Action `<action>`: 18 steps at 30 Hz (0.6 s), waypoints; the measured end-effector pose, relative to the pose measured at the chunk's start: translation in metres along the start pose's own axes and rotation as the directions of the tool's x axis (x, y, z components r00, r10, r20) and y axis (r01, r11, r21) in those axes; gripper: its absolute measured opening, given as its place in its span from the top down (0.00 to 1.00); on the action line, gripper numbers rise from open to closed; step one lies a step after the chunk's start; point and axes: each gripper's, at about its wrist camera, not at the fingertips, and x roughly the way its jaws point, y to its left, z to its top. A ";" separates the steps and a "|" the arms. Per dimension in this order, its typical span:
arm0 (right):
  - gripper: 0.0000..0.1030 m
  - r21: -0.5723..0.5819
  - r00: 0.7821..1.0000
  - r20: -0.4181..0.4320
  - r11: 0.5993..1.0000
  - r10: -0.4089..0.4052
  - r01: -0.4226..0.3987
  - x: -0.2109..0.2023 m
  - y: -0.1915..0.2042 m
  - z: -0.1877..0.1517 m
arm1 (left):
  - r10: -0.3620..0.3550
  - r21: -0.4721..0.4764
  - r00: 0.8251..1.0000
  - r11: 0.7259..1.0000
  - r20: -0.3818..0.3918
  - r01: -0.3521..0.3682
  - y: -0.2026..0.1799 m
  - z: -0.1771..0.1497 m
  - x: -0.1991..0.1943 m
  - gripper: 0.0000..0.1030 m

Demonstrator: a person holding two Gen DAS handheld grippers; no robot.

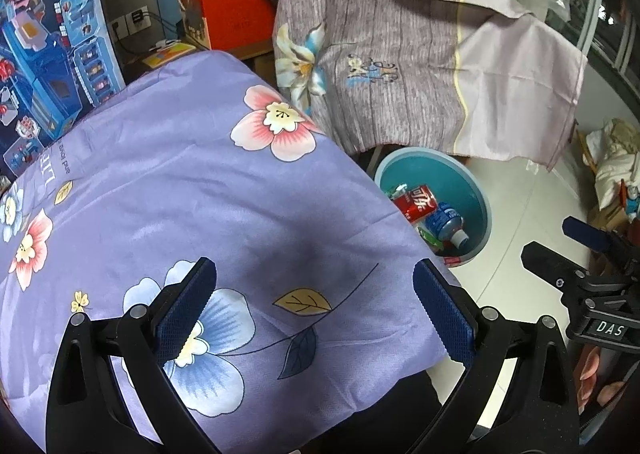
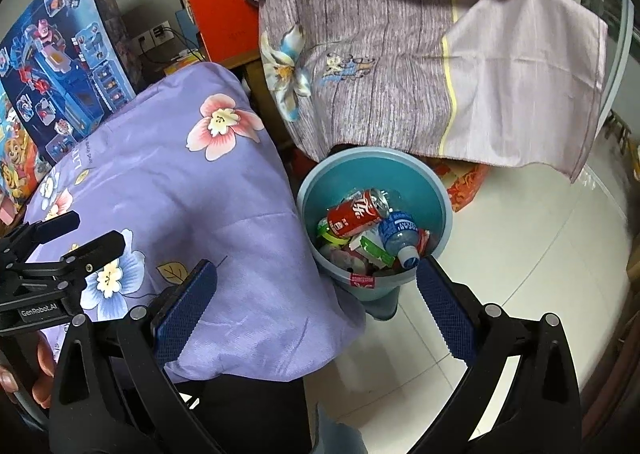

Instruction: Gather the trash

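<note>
Both my claws spread, empty: left claw, right claw. Bin holds red can and bottle; left view cuts bin behind worktop cloth.

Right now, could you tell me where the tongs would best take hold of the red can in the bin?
Probably across the middle of the red can, coming from above. It lies on its side atop the other trash in the blue bin, so its round body faces up, while the bin's wall blocks any approach from the side. The blue-labelled bottle crowds one end.
</note>
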 end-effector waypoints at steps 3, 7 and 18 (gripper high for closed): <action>0.07 0.005 1.000 -0.007 1.000 0.000 0.000 0.003 -0.001 -0.002 | 0.001 0.002 1.000 1.000 -0.006 -0.001 0.000 -0.001 0.002 0.04; 0.07 0.008 1.000 -0.012 1.000 0.000 0.000 0.006 -0.002 -0.003 | 0.006 0.001 1.000 1.000 -0.011 -0.006 0.001 -0.002 0.005 0.04; 0.07 0.019 1.000 -0.024 1.000 -0.004 0.004 0.013 -0.005 -0.005 | 0.017 0.004 1.000 1.000 -0.009 -0.017 0.002 -0.003 0.008 0.04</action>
